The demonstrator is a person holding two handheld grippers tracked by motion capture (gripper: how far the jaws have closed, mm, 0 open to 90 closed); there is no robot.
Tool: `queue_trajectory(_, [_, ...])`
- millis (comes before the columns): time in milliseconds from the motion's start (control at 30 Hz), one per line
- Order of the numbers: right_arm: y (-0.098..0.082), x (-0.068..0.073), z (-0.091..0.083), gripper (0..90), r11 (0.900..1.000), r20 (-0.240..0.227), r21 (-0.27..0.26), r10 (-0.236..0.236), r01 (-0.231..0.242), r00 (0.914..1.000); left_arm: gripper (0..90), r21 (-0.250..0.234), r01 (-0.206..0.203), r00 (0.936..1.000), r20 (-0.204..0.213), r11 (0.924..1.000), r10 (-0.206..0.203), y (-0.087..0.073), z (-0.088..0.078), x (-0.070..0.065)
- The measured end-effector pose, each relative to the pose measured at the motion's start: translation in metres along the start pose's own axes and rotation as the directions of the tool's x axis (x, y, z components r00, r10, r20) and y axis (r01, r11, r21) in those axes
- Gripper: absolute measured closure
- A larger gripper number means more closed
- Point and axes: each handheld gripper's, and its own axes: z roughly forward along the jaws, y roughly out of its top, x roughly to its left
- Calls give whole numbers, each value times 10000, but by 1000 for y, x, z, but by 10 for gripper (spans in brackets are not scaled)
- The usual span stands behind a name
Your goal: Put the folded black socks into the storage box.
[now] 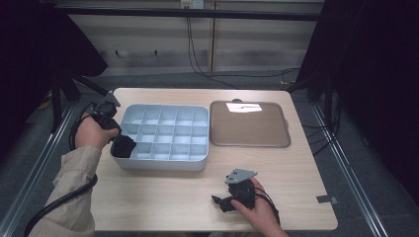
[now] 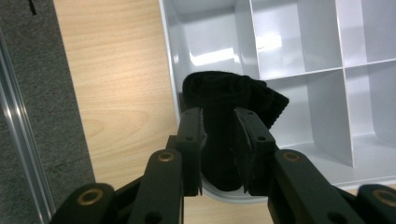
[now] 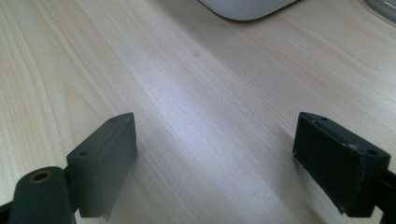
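A black rolled piece of cloth (image 1: 124, 146) (image 2: 229, 91) is pinched between the two jaws of my left gripper (image 1: 118, 141) (image 2: 218, 119), which is shut on it. It hangs over the near-left corner compartment of a pale grey divided box (image 1: 163, 165) (image 2: 299, 70); whether it touches the box's floor I cannot tell. My right gripper (image 1: 221, 202) (image 3: 215, 140) rests low over the bare wooden table near its front edge, with its jaws wide open and nothing between them.
A brown tray-like lid (image 1: 249, 131) with a white slip (image 1: 243, 107) lies right of the box. The box's other compartments look empty. The wooden table (image 1: 163, 197) has metal rails on both sides, and cables hang behind it.
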Motion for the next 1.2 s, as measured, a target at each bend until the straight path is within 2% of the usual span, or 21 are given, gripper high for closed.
queue_trajectory(400, [0, 0, 0, 131, 10000, -5, -10, 4, -4, 10000, 813, 94, 55, 10000, 13, 9999, -55, 8, -8, -1])
queue_trajectory(533, [0, 0, 0, 131, 10000, -3, 19, -3, 3, 10000, 846, 155, 236, 9996, 135, 9996, -239, 10, -8, 0])
queue_trajectory(733, [0, 0, 0, 131, 10000, -3, 19, -1, 1, 10000, 899, 304, 262, 9994, 238, 9992, -269, 10, -8, 4])
queue_trajectory(1033, [0, 0, 0, 131, 10000, -11, 9, -2, 2, 10000, 900, 351, 292, 9987, 407, 9990, -307, 14, -15, 3])
queue_trajectory(1100, [0, 0, 0, 131, 10000, -13, 10, 2, -2, 10000, 900, 376, 186, 9994, 301, 9991, -197, 15, -14, 3])
queue_trajectory(1200, [0, 0, 0, 131, 10000, -7, 11, -3, 3, 10000, 900, 339, 281, 9985, 469, 9990, -297, 15, -13, 3])
